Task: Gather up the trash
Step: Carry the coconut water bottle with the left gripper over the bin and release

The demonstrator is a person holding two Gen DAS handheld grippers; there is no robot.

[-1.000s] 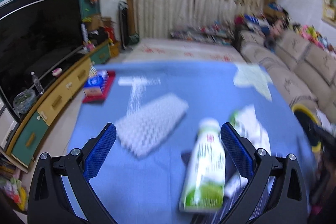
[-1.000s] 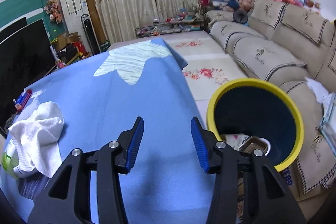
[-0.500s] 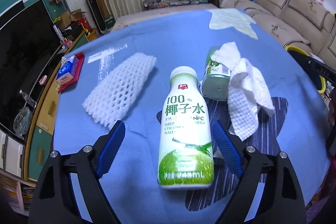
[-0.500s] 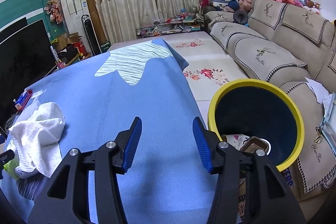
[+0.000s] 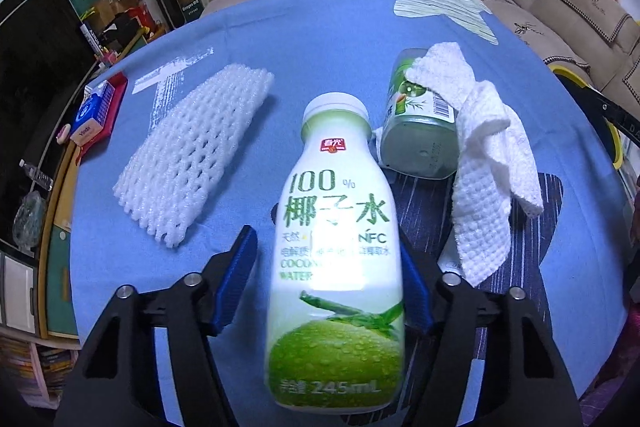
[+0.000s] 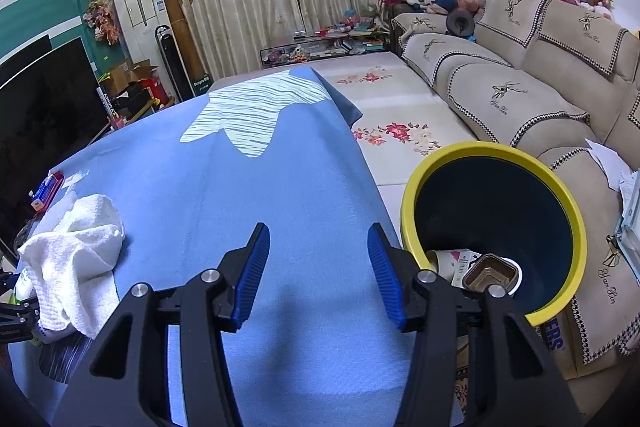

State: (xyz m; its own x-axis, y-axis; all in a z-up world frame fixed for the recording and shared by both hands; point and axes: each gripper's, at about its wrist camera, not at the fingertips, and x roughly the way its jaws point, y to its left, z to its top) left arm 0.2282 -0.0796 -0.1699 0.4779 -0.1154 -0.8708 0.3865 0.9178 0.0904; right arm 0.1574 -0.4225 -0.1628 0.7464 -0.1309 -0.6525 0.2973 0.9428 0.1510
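Blue tablecloth (image 5: 248,27): coconut-water bottle (image 5: 336,259) between closing left gripper (image 5: 326,263) jaws, left pad not touching.

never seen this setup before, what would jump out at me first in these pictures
The coconut water bottle fills the middle of the left wrist view, standing on the blue tablecloth between the blue pads of the left gripper, whose jaws have just been closing around it. Behind it lie a white foam net and a tipped bottle under a white towel. In the right wrist view, the yellow-rimmed bin beside the table stands out, trash already inside.
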